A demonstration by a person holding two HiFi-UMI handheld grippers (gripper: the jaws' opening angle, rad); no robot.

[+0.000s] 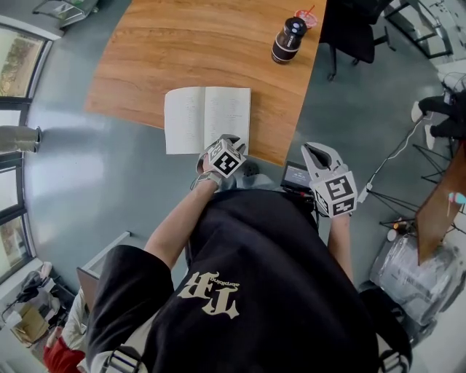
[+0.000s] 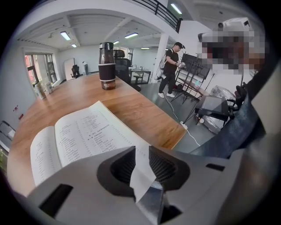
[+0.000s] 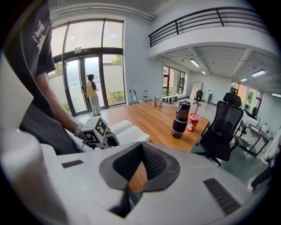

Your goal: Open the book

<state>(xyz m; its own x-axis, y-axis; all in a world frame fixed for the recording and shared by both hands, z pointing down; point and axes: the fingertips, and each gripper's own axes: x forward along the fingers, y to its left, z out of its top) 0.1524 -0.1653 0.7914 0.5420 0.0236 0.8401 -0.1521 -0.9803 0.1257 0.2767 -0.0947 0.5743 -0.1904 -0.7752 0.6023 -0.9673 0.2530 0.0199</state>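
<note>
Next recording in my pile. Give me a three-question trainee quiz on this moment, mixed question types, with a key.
1. True or false: the book lies closed on the table.
2. What passes between the left gripper's jaws? A) a page of the book B) a pen C) nothing
3. What stands beside the dark bottle at the table's far end?

Key:
1. False: it lies open.
2. A: the jaws stand apart, with the page corner between them.
3. A red cup with a straw.
</note>
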